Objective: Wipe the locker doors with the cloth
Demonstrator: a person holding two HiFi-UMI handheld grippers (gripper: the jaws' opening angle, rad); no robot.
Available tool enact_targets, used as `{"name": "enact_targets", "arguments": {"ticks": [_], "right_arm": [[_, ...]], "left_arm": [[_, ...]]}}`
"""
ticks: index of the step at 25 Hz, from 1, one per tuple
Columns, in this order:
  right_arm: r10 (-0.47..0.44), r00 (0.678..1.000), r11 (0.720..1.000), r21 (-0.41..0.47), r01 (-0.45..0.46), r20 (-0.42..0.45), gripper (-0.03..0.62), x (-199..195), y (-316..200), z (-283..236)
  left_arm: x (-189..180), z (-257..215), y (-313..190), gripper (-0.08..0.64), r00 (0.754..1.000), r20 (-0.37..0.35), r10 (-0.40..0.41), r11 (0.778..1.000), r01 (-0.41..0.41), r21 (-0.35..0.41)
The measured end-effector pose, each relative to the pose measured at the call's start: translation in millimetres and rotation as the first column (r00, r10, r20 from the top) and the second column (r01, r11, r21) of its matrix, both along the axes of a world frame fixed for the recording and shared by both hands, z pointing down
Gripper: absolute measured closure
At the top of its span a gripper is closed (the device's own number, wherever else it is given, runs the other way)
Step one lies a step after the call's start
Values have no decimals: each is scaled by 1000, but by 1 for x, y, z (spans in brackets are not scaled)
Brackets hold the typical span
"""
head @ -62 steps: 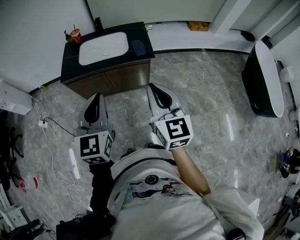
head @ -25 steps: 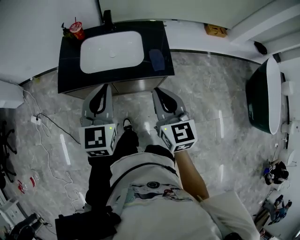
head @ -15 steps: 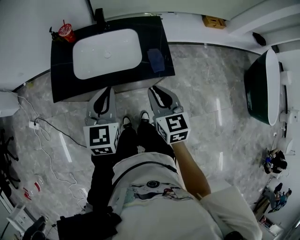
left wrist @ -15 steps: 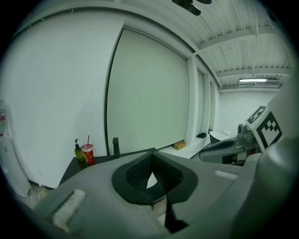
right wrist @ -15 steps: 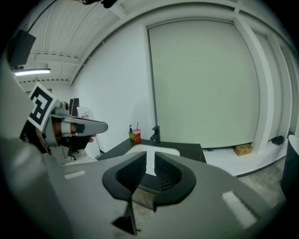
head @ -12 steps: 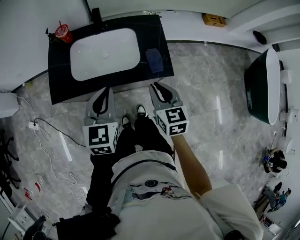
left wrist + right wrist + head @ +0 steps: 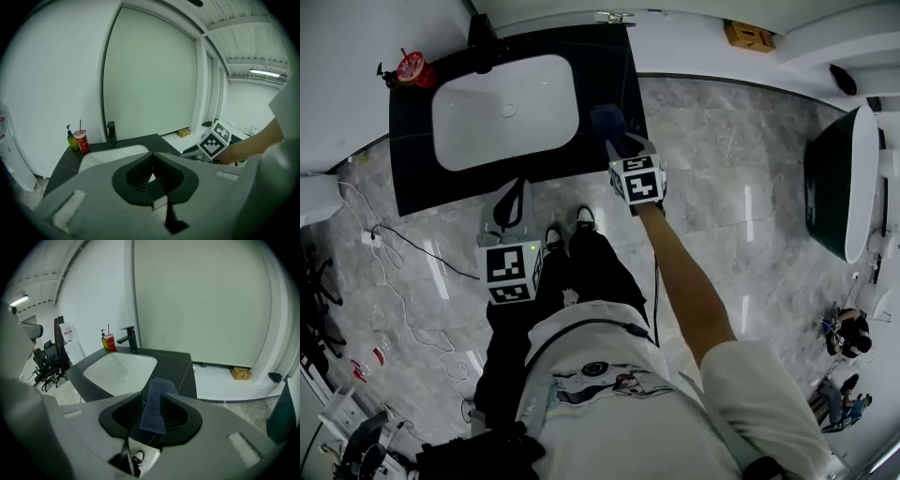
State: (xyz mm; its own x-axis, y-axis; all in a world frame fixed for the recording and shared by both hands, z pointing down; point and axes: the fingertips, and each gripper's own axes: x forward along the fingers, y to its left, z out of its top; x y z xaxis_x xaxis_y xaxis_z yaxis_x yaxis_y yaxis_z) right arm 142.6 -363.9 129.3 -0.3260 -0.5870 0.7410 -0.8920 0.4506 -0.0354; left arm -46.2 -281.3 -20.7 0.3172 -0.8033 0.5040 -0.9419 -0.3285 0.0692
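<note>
The limp, light cloth (image 7: 153, 406) at mid-frame, bracketed by the right tongs (image 7: 151, 398) just spread apart, is best pinched at a fold, while the left tongs (image 7: 151, 159) are pressed together.

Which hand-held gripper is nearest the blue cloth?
The right hand-held gripper: its jaws, just opened, straddle the blue cloth on the counter. The left hand-held gripper, shut, is farther back.

We find the right gripper (image 7: 619, 145), fingers (image 7: 176, 420) just opened with the cloth (image 7: 602, 118) between them, covering that cloth's near end from above. The bathtub (image 7: 848, 178) is cut by the right edge; print on the red cup (image 7: 411, 67) is unreadable.
</note>
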Motion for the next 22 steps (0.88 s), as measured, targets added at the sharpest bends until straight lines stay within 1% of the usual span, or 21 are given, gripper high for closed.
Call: {"name": "enact_targets", "arguments": {"ticks": [4,8,10,13,15,17,18,19,20,22], "right_arm": [[-30,999,998,-55,28,-34,471,3,-19,31],[-62,997,993,-99,57,-51,461,-2,-30,54],[-77,995,990,-126,68,-61,435,-5,-34,62],[-86,992,985,-156,71,-92,412,-3,-42,75],[-86,990,981,-183,65,-109,411,-2,-45,85],[-72,991,978,-201,49,-111,419,-3,-47,92],[-64,992,978,-205,40,-110,432,-3,-48,92],[-59,992,978,-205,35,-112,459,-4,-48,93],[-60,991,979,-201,36,-116,479,-4,-47,93],[-78,988,981,-187,53,-130,493,-5,-46,95]], "left_arm": [[12,26,-19,557,1000,8,-4,999,4,-53],[12,50,-38,557,1000,9,-19,995,20,-93],[11,56,-44,557,999,8,-32,994,33,-106],[10,59,-50,557,999,8,-45,992,46,-115],[8,61,-52,557,999,8,-52,991,53,-122],[5,64,-53,557,998,8,-59,990,60,-129],[3,64,-53,557,998,9,-62,989,63,-132],[2,65,-53,557,998,11,-64,989,65,-135],[2,65,-54,557,998,12,-66,988,67,-137],[2,66,-54,557,998,14,-66,988,67,-139]]}}
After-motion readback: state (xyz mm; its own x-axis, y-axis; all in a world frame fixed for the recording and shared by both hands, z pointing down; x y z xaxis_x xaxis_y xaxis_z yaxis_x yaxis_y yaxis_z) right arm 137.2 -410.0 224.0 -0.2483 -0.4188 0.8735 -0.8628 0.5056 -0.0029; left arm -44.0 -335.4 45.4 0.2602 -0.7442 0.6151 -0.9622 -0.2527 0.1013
